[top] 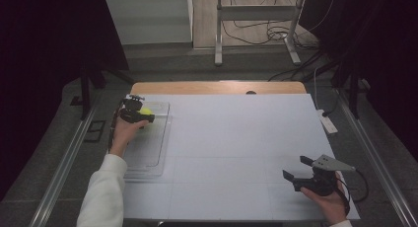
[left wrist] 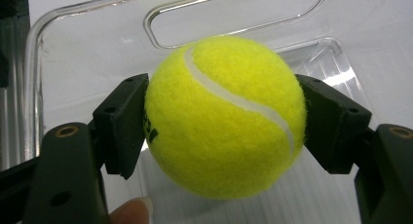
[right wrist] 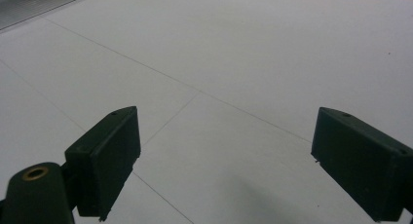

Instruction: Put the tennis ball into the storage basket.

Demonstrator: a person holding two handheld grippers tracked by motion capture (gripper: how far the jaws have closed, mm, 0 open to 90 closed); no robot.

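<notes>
My left tongs (left wrist: pixel 224 121) are clamped on the one yellow tennis ball (left wrist: pixel 225 116), held over the single clear tray (top: pixel 148 148) at the surface's (top: pixel 236 138) left edge. My right tongs (right wrist: pixel 224 165) gape wide, holding nothing.

The high view looks forward and down over the whole white table (top: pixel 231 153). The left gripper view sits close behind a fuzzy yellow tennis ball (left wrist: pixel 224 114) over the clear plastic tray (left wrist: pixel 87 53), seen upper left in the high view. The right gripper view skims low over bare tabletop.
</notes>
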